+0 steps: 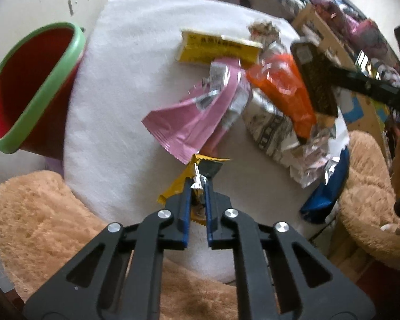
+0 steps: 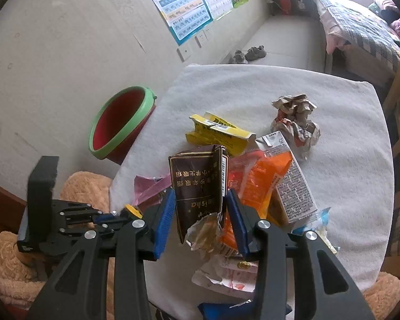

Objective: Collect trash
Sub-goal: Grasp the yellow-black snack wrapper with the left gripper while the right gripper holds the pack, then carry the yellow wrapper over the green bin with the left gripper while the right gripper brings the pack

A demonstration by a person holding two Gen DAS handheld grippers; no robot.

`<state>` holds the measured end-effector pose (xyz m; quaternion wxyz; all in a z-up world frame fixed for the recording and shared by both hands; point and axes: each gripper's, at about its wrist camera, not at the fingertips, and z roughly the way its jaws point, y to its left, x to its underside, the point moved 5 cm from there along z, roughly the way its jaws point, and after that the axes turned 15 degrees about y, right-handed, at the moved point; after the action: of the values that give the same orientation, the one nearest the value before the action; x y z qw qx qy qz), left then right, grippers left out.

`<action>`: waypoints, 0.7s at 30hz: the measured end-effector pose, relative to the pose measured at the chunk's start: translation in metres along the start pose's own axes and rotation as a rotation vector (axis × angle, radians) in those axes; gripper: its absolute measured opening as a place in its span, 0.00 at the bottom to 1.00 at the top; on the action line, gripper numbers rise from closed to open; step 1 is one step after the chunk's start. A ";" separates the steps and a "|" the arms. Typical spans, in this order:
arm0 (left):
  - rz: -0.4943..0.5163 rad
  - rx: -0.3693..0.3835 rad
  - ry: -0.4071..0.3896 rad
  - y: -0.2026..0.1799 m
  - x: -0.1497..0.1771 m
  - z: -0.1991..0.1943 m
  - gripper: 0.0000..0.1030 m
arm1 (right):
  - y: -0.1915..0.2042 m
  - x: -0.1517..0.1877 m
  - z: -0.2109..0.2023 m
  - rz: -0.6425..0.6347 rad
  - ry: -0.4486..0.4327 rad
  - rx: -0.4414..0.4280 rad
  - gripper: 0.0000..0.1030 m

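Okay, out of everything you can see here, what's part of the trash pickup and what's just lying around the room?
Part of the job:
- yellow wrapper pinched in the left gripper
- dark brown carton held in the right gripper
- pink wrapper
- orange packet
- yellow box
- crumpled paper
- red bin

Just lying about:
- shoes
- wall posters
- bed

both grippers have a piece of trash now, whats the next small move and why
Probably lift the left gripper and carry its yellow wrapper to the red bin with the green rim. Its jaws are pinched on the wrapper, which still lies on the white cloth. The right gripper already holds the dark brown carton up off the pile.
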<state>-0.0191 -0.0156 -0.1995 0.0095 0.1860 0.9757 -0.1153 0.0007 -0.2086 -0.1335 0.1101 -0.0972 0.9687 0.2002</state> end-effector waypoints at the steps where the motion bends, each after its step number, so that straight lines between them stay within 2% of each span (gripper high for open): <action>1: -0.013 0.002 -0.019 0.003 0.000 -0.005 0.07 | 0.000 0.000 0.000 0.003 -0.002 -0.001 0.38; 12: -0.156 0.045 -0.219 0.030 -0.020 -0.058 0.06 | -0.002 -0.007 -0.008 0.028 -0.029 -0.012 0.38; 21: -0.240 0.045 -0.307 0.051 -0.025 -0.078 0.06 | 0.002 -0.011 -0.008 0.027 -0.037 -0.017 0.38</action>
<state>0.0246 0.0396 -0.1333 0.1403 0.0487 0.9752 -0.1643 0.0096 -0.2085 -0.1229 0.1244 -0.0814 0.9660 0.2116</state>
